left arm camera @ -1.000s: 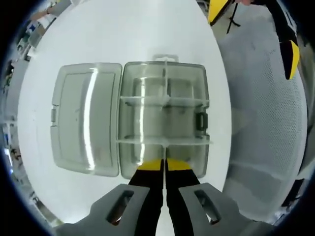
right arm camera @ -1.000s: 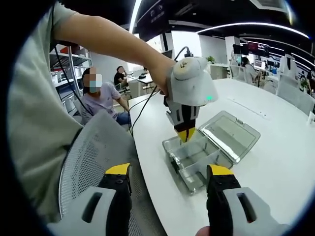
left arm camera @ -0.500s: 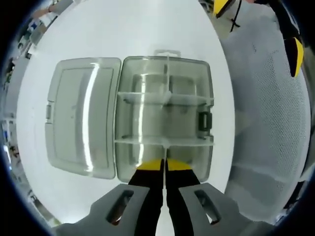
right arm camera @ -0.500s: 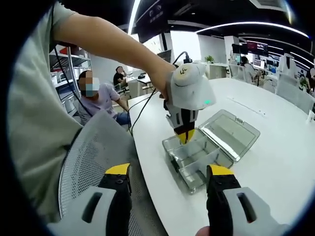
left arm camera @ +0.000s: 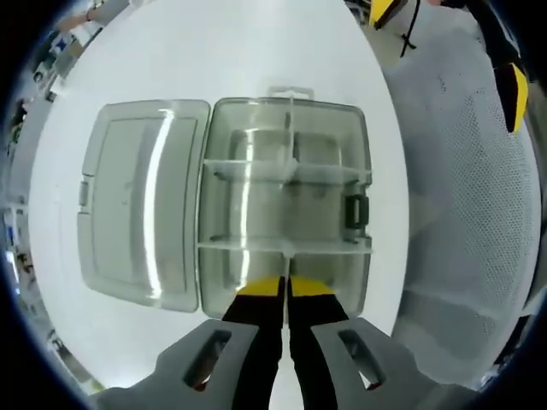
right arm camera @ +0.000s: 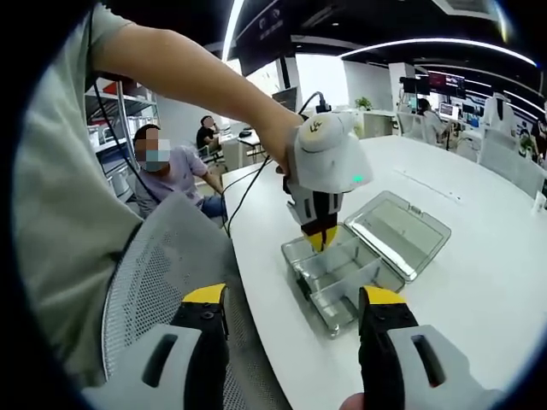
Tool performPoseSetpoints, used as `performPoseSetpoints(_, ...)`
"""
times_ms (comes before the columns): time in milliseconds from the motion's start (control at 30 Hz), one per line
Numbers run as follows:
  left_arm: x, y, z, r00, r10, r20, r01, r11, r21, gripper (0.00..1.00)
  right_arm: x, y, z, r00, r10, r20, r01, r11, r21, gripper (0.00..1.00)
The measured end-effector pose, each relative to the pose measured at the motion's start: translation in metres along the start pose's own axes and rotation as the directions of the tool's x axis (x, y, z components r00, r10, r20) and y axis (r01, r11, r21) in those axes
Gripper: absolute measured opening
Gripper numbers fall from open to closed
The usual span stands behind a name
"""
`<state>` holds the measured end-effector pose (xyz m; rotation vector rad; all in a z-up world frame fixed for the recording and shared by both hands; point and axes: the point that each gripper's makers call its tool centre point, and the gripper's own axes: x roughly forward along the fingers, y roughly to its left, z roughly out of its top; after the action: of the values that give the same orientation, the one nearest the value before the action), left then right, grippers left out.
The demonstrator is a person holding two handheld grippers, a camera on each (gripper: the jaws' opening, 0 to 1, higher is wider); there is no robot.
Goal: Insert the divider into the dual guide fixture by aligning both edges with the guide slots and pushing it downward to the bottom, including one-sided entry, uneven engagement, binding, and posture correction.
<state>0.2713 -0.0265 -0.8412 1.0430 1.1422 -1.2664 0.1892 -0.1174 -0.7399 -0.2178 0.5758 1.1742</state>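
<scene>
The left gripper (left arm camera: pixel 285 285) has its jaws pinched nearly together, maybe on a divider (left arm camera: pixel 285 247), over the clear box (left arm camera: pixel 285 201), while the right gripper (right arm camera: pixel 295 306) waits with wide jaws.

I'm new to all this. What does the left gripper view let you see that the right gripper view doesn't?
Left gripper view alone: the clear box from straight above, its dividers crossing inside and the dark latch on one wall.

Right gripper view alone: the person's arm holding the left gripper, a seated person, and the office behind.

Both: the box, its open lid, the white table and the mesh chair.
</scene>
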Motion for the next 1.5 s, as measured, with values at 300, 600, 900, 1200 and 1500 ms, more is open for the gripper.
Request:
performPoseSetpoints(300,-0.003,0.002,-0.002,1.000,0.002,0.005,-0.002,1.000,-0.016,0.09,-0.001,-0.001,-0.001,1.000,0.000,-0.006,0.000,1.000,-0.003,0.58)
performPoseSetpoints(600,-0.029,0.010,-0.006,0.998,0.004,0.062,-0.002,0.999,-0.044,0.13,0.000,-0.001,0.002,1.000,0.007,-0.014,-0.007,1.000,-0.015,0.58)
performPoseSetpoints(900,-0.057,0.028,-0.007,0.987,0.068,0.146,-0.051,0.992,-0.119,0.12,0.002,-0.001,0.006,1.000,0.017,-0.024,-0.018,0.999,-0.033,0.59)
performPoseSetpoints(1200,-0.064,0.026,-0.014,0.980,0.106,0.170,-0.084,0.987,-0.134,0.11,0.002,0.002,0.005,0.999,0.023,-0.043,-0.025,0.999,-0.044,0.58)
performPoseSetpoints(1500,-0.074,0.015,-0.006,0.953,0.147,0.265,-0.102,0.979,-0.179,0.12,0.000,0.001,-0.003,0.998,0.016,-0.067,-0.019,0.999,-0.042,0.59)
